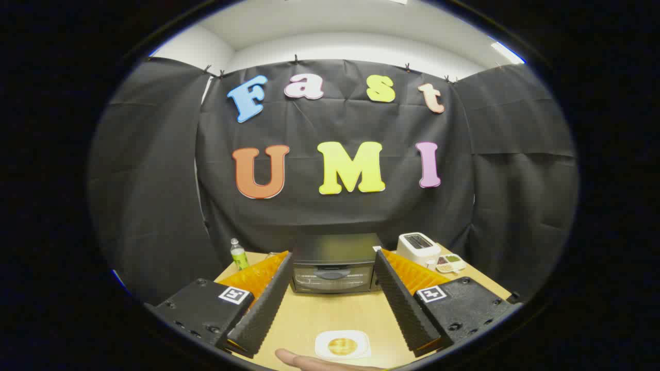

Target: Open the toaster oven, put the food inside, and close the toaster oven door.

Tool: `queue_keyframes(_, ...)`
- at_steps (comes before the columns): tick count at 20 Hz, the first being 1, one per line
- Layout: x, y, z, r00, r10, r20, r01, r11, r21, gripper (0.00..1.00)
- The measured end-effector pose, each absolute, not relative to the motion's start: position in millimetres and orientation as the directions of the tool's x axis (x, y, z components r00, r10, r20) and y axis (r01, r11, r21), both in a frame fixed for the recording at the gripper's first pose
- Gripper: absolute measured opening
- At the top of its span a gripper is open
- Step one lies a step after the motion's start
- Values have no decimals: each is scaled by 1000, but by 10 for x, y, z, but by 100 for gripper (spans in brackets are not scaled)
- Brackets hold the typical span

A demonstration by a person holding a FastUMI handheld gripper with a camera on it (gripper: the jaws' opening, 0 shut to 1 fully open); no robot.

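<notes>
**Gripper spread wide above the plated food, toaster oven shut beyond**

Nearest of all, a person's hand [309, 360] shows part of a finger lying on the pale wooden worktop [330, 314], just beside a small white plate [343, 344]. The plate is square with rounded corners and carries a round, golden-brown piece of food [342, 346]. It sits between the two fingers at their near end, touching neither.

The gripper [332, 265] stands wide open with nothing in it. Its fingers are long flat wedges with ribbed, rubbery-looking inner faces, each fixed to a boxy block bearing a square printed marker.

Just ahead of the fingertips, framed between them, stands the toaster oven [334, 264]: a dark, box-shaped appliance with a glass door that is closed and has a curved handle across its upper part.

Beyond the left finger stands a small clear plastic bottle [238, 254] with a green label, upright. Beyond the right finger sits a white, rounded slot toaster [418, 248], and just beside it a shallow tray [449, 264] with small compartments of mixed contents.
</notes>
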State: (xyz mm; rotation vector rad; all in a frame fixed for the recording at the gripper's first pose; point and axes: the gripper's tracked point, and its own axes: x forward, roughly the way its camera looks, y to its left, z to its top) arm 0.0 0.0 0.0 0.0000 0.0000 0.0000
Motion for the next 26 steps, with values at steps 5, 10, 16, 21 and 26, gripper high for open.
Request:
queue_keyframes(5,20,1,-40,1000,-5,7,5,1000,-20,100)
queue_keyframes(10,78,-30,-55,1000,-17,25,18,1000,-25,100)
queue_keyframes(16,265,-37,-177,1000,-12,13,13,1000,-14,100)
queue_keyframes(21,534,-40,-250,999,-12,40,13,1000,-28,100)
queue_keyframes(26,911,-105,-558,999,-32,-8,31,999,-30,100)
